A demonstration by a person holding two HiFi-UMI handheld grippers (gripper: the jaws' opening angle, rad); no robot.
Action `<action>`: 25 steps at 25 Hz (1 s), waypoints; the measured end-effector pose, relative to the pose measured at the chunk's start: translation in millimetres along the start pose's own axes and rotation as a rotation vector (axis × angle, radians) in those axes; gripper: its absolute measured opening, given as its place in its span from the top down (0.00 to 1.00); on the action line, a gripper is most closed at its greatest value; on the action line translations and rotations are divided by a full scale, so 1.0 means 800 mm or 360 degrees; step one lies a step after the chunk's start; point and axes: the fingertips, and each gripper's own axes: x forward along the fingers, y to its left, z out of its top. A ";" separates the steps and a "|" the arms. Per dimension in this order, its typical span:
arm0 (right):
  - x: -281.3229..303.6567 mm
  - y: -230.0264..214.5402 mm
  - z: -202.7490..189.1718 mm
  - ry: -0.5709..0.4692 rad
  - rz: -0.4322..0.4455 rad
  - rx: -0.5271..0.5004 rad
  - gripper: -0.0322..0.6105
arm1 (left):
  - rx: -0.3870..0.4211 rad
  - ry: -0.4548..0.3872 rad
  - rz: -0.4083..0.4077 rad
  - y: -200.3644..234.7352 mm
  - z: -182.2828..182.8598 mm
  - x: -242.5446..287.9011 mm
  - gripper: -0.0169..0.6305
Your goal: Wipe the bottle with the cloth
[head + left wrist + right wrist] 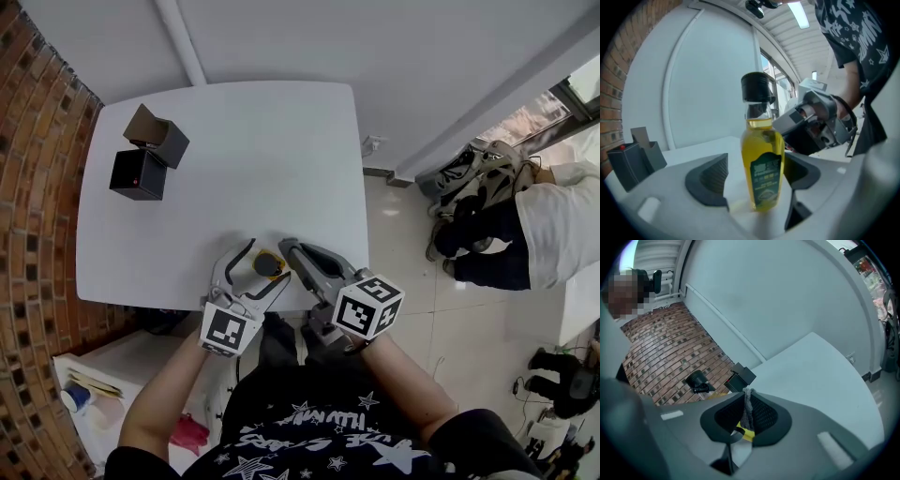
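Closest under the head camera are the 2 grippers, side by side at the 6 o'clock edge of the table (234, 150). On the left gripper (754, 183) the jaws stand well apart with the bottle (763, 150) between them. A gap shows at the 9 o'clock pad, so I judge that nothing is clamping the bottle and it stands on its own base. The right gripper (746, 416) is closed tight on a thin fold of grey cloth (747, 404), which pokes just past its pads.

The bottle's long axis is upright, with its black cap at 12 o'clock. In the head view the cloth end sits just beside the bottle at about 1 o'clock, and that gripper's body trails off toward 4 o'clock. Whether cloth and glass touch I cannot tell. The wipe probably needs a short move toward 7 o'clock, then strokes along the upright side. A sideways push could tip the unclamped bottle.
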 end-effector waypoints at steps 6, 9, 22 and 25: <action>0.001 0.002 0.028 0.0058 0.0098 -0.0052 0.89 | -0.0165 -0.0015 0.0262 0.009 -0.001 -0.030 0.43; 0.004 0.020 0.033 0.0136 0.0223 -0.0087 0.89 | -0.0270 0.0011 0.0386 0.009 0.001 -0.047 0.43; 0.026 0.017 -0.004 0.0327 0.0341 -0.0063 0.89 | -0.0547 0.0003 0.0698 0.000 0.005 -0.076 0.43; 0.033 0.004 -0.017 0.0364 0.0321 -0.0041 0.89 | -0.0548 -0.0005 0.0720 -0.002 0.008 -0.079 0.43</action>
